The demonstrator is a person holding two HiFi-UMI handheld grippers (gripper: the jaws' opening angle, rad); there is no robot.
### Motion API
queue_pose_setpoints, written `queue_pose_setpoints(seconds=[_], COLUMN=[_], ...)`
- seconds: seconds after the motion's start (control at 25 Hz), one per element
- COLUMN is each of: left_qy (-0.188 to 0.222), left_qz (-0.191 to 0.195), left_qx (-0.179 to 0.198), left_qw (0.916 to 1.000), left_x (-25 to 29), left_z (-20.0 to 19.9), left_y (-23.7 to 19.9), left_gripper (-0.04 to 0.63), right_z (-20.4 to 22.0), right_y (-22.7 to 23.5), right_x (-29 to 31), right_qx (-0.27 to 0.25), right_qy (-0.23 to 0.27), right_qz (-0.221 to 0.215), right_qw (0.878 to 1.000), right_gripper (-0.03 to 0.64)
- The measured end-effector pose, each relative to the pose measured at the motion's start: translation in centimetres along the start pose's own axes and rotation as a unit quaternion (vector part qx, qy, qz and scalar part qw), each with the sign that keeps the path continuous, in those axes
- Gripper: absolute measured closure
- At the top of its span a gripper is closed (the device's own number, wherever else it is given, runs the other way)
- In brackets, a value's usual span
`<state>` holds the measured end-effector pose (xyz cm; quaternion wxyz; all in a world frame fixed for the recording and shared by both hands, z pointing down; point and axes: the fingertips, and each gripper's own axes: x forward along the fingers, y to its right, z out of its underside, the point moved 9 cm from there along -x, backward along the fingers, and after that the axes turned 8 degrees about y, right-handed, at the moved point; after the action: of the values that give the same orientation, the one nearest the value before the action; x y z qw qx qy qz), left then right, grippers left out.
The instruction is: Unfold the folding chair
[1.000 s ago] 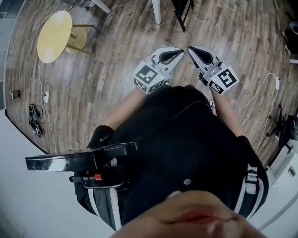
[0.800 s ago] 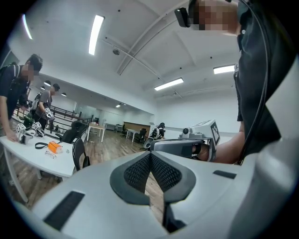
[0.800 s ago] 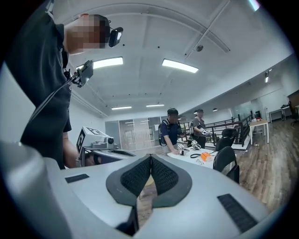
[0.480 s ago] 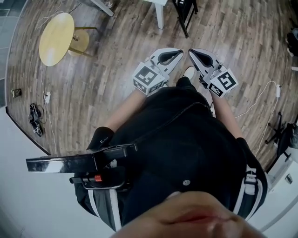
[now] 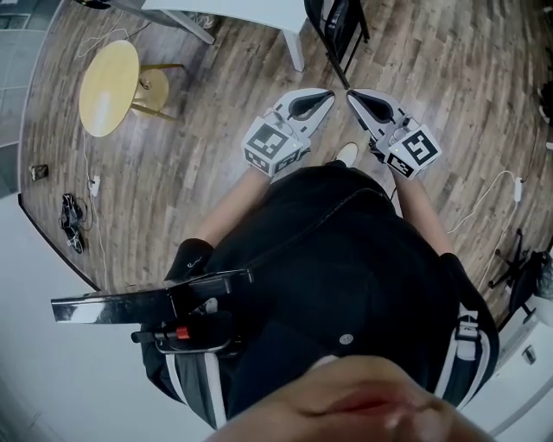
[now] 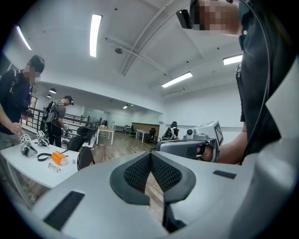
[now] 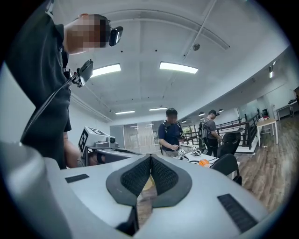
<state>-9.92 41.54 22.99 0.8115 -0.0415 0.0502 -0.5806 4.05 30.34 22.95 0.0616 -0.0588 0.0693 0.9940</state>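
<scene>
Presently: left gripper (image 5: 327,95) and right gripper (image 5: 352,95), jaws fully closed, nothing held, tips side by side; black folding chair (image 5: 335,19) beyond them on wooden floor (image 5: 216,129)

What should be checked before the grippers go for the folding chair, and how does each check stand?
1. Left gripper empty: ok, jaws together on nothing.
2. Right gripper empty: ok, jaws together on nothing.
3. Jaws open for a grasp: not ok, both shut.
4. Folding chair within reach: not ok, it stands ahead beside the white table, apart from both grippers.
5. Chair folded: cannot tell, only partly in the head view.
6. Way to the chair: ok, only wooden floor lies between.
</scene>
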Motion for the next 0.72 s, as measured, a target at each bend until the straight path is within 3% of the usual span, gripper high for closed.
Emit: queue_pose_setpoints(seconds=[0.4,0.72], left_qy=[-0.010,-0.020], left_qz=[-0.036,-0.050], left_qx=[0.013,0.021], left_qw=[0.9992,0.9984], left_x=[8.7,12.0], left_z=[-0.5,-0.7], left_y=[-1.7,-2.4], left_gripper=[0.592,0.591], right_z=[-1.4,-1.7], right_y=[9.2,12.9], right_x=[-2.5,-3.0], right_qx=[0.009,0.018], right_qy=[0.012,0.023], right_qz=[-0.024,-0.033], right_qw=[1.000,0.999], right_gripper=[0.609,0.609])
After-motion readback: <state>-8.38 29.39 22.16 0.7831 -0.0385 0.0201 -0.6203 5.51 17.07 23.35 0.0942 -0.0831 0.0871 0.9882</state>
